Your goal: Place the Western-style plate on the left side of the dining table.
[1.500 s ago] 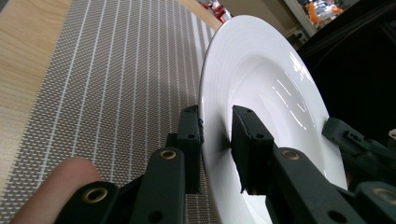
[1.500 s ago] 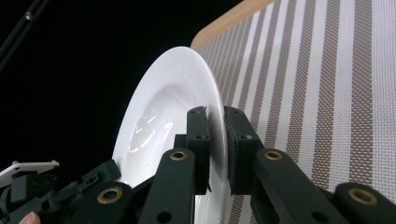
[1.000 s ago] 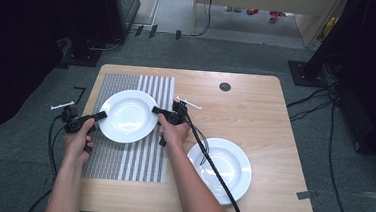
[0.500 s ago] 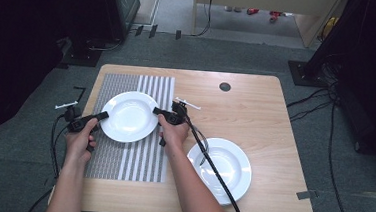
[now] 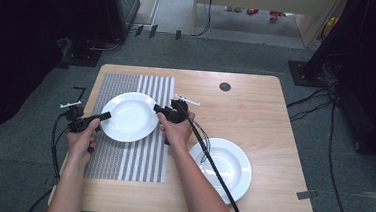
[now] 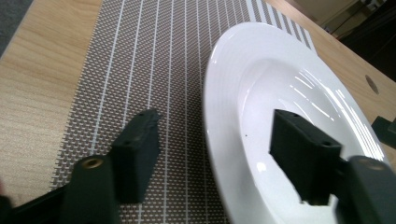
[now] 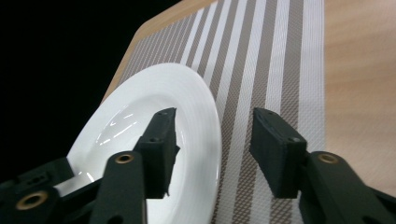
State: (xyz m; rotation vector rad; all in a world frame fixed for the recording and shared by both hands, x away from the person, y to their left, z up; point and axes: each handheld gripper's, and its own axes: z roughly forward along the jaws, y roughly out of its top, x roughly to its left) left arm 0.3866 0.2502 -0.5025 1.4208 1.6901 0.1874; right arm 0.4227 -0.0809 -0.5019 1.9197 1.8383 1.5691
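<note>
1. The high view shows the whole scene: a wooden table (image 5: 255, 120) with a striped placemat (image 5: 137, 157) on its left part, a white plate (image 5: 129, 116) on the far half of the mat, and a second white plate (image 5: 227, 166) on bare wood near the right front.
2. That view also shows the left gripper (image 5: 102, 116) at the plate's left rim and the right gripper (image 5: 158, 109) at its right rim, each held by a hand.
3. How the jaws sit at the rim is too small to judge from above; the gripper views settle it.
4. In the left gripper view, the left gripper (image 6: 212, 154) straddles the plate's (image 6: 280, 93) rim: one jaw over the placemat (image 6: 154, 60), the other over the bowl of the plate. There is a clear gap on both sides, so the jaws are spread wide and not clamping.
5. In the right gripper view, the right gripper (image 7: 212, 140) likewise straddles the plate's (image 7: 154, 126) opposite rim, one jaw above the white surface, the other above the mat's (image 7: 275, 60) stripes, parted wide and gripping nothing.
6. Compared with half a second ago, the plate lies in the same spot on the mat and both hands are at its sides as before; the second plate has not moved.
</note>
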